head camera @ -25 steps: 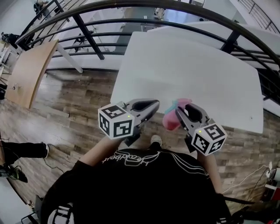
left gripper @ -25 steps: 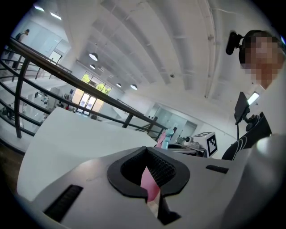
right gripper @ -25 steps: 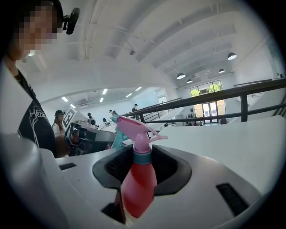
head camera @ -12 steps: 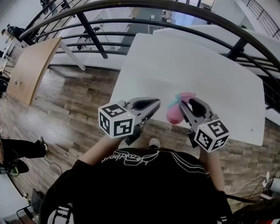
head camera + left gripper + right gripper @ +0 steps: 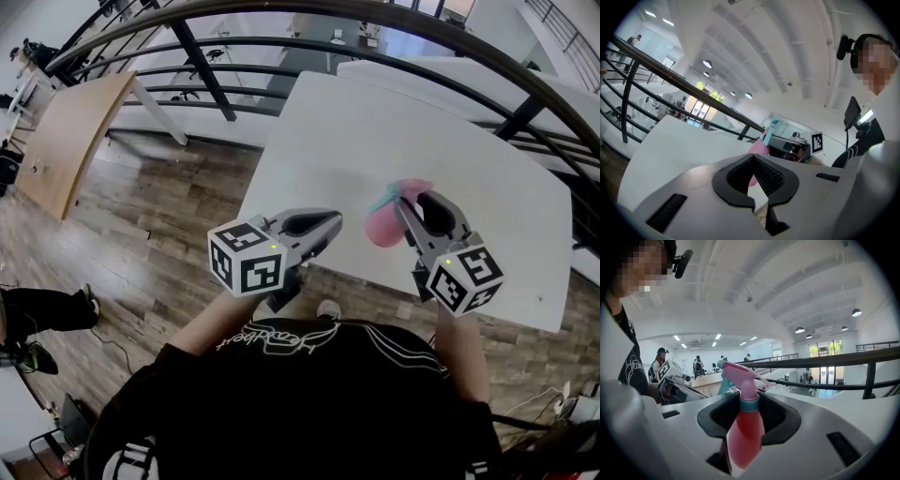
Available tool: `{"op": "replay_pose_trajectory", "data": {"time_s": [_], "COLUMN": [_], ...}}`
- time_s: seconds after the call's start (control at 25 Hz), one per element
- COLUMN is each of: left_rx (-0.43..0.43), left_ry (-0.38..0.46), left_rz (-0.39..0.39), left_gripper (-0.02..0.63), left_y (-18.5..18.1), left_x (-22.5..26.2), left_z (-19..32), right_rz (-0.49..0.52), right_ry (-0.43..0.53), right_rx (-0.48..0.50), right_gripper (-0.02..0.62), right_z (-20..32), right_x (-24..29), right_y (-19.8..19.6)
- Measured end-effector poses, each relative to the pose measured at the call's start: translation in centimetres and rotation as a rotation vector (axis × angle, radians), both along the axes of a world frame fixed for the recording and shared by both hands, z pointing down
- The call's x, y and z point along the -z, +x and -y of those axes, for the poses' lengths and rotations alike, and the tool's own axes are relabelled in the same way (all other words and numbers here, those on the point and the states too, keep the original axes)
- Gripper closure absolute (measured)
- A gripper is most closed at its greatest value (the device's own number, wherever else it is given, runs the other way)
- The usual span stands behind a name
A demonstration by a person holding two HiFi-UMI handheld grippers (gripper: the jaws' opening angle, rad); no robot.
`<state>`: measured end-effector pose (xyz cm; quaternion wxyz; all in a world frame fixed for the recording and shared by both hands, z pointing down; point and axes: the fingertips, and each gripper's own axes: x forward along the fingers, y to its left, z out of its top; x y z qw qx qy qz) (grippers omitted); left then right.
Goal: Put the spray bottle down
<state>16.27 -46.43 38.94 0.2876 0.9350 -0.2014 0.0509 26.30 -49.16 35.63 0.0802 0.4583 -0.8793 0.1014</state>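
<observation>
Placement is the step in hand. The right gripper [image 5: 422,216] is clenched on the pink plastic spray bottle with a teal nozzle [image 5: 743,437], holding it just below the collar, over the near part of the white bench [image 5: 375,122]. Whether its base touches yet cannot be told. Best to lower it upright until the base sits flat, then ease the jaws apart. The left gripper [image 5: 328,225] hangs closed and empty alongside.
</observation>
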Motion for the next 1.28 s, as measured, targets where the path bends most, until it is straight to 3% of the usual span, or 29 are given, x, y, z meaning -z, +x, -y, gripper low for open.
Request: {"op": "replay_pose_trajectory", "data": {"time_s": [0.24,0.64,1.28], "left_rx": [0.013,0.032,0.030], "left_ry": [-0.020,-0.077,-0.131], "left_rz": [-0.013,-0.013,-0.003], "left_gripper": [0.598,0.598,0.598], "left_y": [-0.2,-0.1,0.7], "left_x": [-0.9,-2.9,-5.4], "left_z": [1.2,3.6,4.6], "right_rz": [-0.055,-0.096,-0.065], "right_ry": [0.101,0.171,0.147], "right_rx": [0.006,-0.034,-0.024], "right_gripper": [0.462,0.462,0.462], "right_z": [3.0,8.4,11.0], "right_x": [-0.2,-4.2,-9.3], "right_y": [0.5,1.9,2.0]}}
